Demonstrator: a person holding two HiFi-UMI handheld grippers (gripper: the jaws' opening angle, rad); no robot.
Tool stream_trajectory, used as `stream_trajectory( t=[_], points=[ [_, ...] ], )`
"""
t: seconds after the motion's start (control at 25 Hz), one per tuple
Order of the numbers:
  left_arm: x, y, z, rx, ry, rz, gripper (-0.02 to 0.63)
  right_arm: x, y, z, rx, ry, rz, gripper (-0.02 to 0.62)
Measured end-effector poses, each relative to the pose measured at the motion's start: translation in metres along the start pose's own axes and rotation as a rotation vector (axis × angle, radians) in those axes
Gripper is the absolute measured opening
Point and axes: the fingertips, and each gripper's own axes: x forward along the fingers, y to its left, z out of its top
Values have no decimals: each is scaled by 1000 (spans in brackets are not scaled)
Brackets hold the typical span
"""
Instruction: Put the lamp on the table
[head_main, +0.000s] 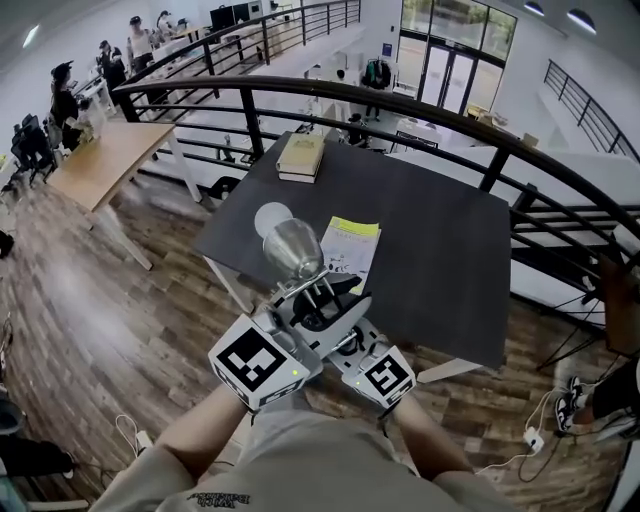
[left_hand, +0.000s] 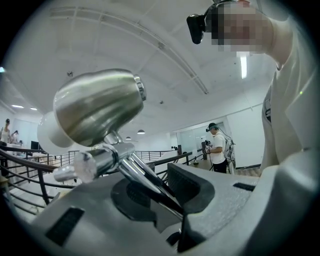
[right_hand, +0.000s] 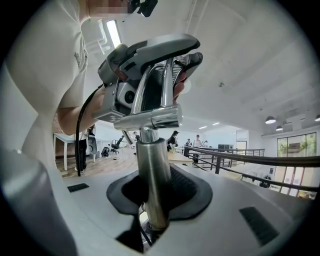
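A dark bench (head_main: 440, 240) stands by the railing. The chrome lamp (head_main: 292, 247) is held in the air at the bench's near left edge, its silver shade and white bulb pointing over the top. The left tool (left_hand: 160, 192) pinches the lamp's thin arms; the right tool (right_hand: 152, 200) pinches its round stem. A book (head_main: 301, 156) lies at the far edge and a yellow-green booklet (head_main: 352, 246) just beside the shade.
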Motion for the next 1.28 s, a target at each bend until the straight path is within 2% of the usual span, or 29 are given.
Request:
stream_trajectory(
  t=[0.36, 0.56, 1.0, 1.28],
  points=[
    [-16, 142, -24, -25, -8, 45, 69, 123, -58, -19, 31, 41, 54, 97],
    [-14, 221, -35, -52, -7, 43, 69, 185, -101, -25, 45, 44, 61, 97],
    [-21, 382, -47, -95, 8, 29, 69, 320, -184, -29, 88, 96, 39, 97],
    [-26, 464, -39, -83, -3, 11, 69, 393, -233, -19, 77, 114, 26, 97]
  ],
)
